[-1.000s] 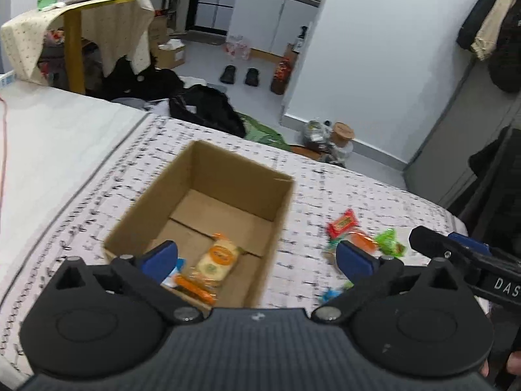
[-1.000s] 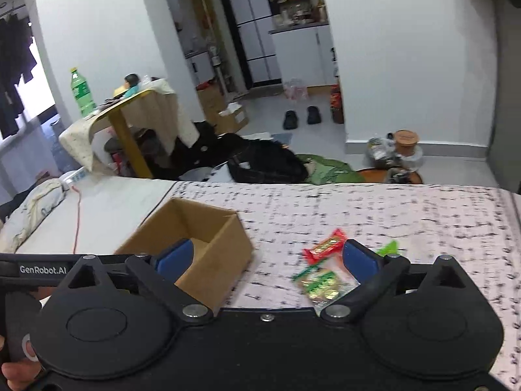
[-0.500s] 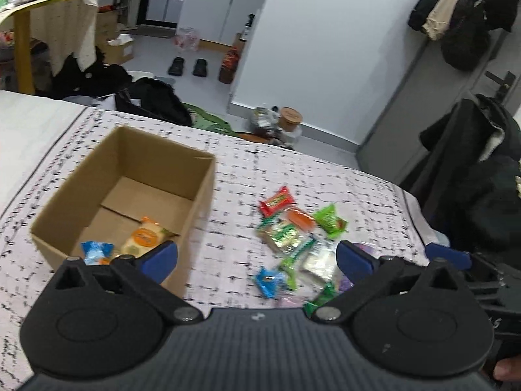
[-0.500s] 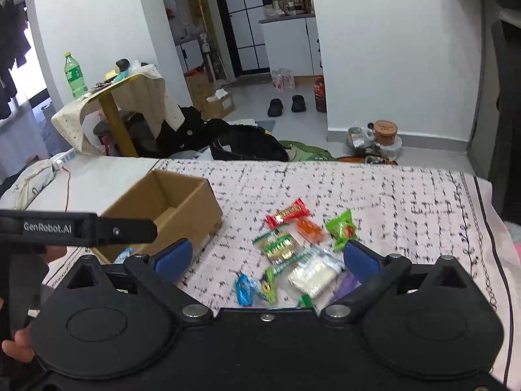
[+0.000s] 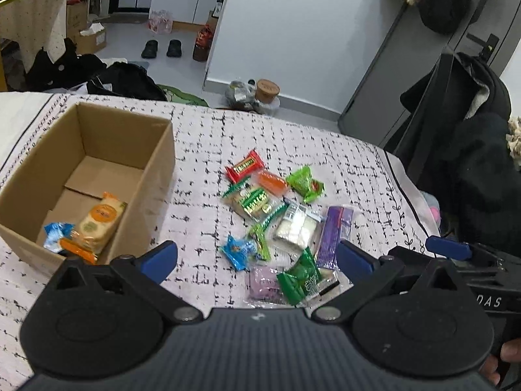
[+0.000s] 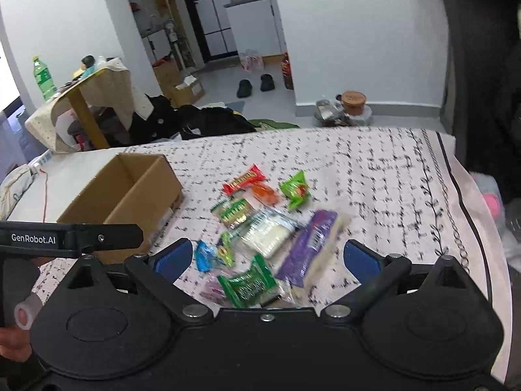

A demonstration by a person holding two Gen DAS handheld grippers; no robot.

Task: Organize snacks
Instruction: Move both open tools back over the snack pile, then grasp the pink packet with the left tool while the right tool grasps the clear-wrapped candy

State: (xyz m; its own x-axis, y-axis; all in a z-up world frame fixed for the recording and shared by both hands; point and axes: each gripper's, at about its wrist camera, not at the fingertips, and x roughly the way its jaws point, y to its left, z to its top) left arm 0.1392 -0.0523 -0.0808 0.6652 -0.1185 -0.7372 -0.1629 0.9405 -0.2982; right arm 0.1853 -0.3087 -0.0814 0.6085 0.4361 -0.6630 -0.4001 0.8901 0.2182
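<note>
Both your grippers have swung from the cardboard box (image 5: pixel 97 150) toward the loose snacks (image 5: pixel 280 221) on the patterned cloth (image 5: pixel 342 163). Your left gripper (image 5: pixel 257 257) and right gripper (image 6: pixel 267 255) hang spread wide above the pile, gripping nothing. Three packets (image 5: pixel 88 228) lie inside the box, left of the pile.

White lettering "GenRobot.AI" stood on the black bar of the left gripper (image 6: pixel 70 238), left of the right gripper's jaws. "DAS" showed on the right gripper's black body (image 5: pixel 491 301), right of the left gripper's jaws. Wrapper print was too blurred to read.
</note>
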